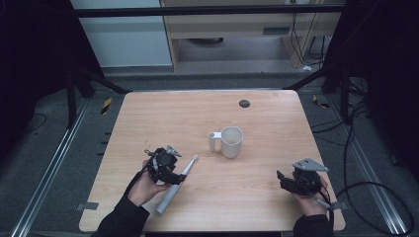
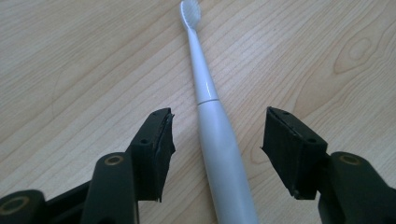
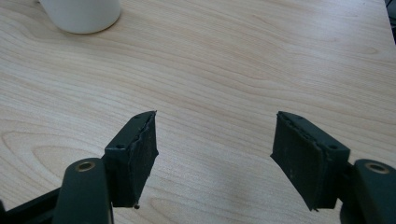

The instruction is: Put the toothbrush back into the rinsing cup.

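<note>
High view first: wooden table point(image 1: 257, 192) with a white electric toothbrush point(image 1: 176, 186) lying flat near the front-left, slanted so the brush head points up and to the right, toward a white mug point(image 1: 231, 141) sitting around the middle of the table. The mug is upright with its handle sticking out to the left, and it's well apart from the toothbrush. The left gripper point(image 1: 174, 174) sits right over the toothbrush handle, held by the person's left hand point(image 1: 144, 187). Switching to the left gripper view, you get the good look: the toothbrush point(image 2: 219, 140) runs straight up the middle between the two black jaws, bristles at the far end, thicker handle part at the near end. The jaws are spread wide on either side of the handle with bare wood showing in both gaps, so neither pad is touching it. The right gripper point(image 1: 281, 177) is over at the front-right of the table in the right hand point(image 1: 309, 202), well away from everything. In the right gripper view its jaws are also standing wide apart, nothing but table between them, and the base of the mug point(image 3: 81, 14) peeks in at the top-left corner.
</note>
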The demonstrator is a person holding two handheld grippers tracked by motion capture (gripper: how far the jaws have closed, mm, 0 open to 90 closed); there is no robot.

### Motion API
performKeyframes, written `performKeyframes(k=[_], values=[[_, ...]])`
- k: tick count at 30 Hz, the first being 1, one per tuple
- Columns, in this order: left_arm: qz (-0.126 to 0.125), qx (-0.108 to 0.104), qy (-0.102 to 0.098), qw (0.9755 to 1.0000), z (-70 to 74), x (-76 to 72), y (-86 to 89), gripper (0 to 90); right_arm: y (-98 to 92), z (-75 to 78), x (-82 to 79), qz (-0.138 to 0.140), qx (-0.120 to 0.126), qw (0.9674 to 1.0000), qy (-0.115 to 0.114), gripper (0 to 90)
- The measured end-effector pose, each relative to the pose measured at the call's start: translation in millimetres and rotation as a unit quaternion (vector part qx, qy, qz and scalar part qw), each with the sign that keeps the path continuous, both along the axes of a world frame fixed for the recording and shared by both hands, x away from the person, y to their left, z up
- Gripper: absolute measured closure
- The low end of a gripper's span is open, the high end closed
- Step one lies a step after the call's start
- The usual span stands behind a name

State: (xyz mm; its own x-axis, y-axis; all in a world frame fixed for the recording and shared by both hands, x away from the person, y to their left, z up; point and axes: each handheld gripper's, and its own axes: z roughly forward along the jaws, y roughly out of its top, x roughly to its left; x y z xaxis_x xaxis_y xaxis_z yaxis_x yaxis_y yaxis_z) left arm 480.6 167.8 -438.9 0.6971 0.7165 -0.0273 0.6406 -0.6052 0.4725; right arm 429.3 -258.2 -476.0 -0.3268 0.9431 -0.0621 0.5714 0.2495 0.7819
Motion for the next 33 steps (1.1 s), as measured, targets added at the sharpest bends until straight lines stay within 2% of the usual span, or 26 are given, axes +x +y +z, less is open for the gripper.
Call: performKeyframes(k=[11,13,33], values=[[0.001,0.016,0.019,0.9997,-9.9,2.2,-4.0,44.5,-0.1,-0.6,0.5,0.0,0.002,1.0,0.003,30.6],[-0.001,0.02,0.028,0.9994,-13.6,2.8,-3.7,45.2,0.0,-0.7,0.6,0.001,0.001,1.0,0.003,30.6],[0.008,0.021,0.058,0.9981,-26.8,8.6,-3.8,56.8,0.8,-1.1,0.9,0.003,0.002,1.0,0.008,31.2]])
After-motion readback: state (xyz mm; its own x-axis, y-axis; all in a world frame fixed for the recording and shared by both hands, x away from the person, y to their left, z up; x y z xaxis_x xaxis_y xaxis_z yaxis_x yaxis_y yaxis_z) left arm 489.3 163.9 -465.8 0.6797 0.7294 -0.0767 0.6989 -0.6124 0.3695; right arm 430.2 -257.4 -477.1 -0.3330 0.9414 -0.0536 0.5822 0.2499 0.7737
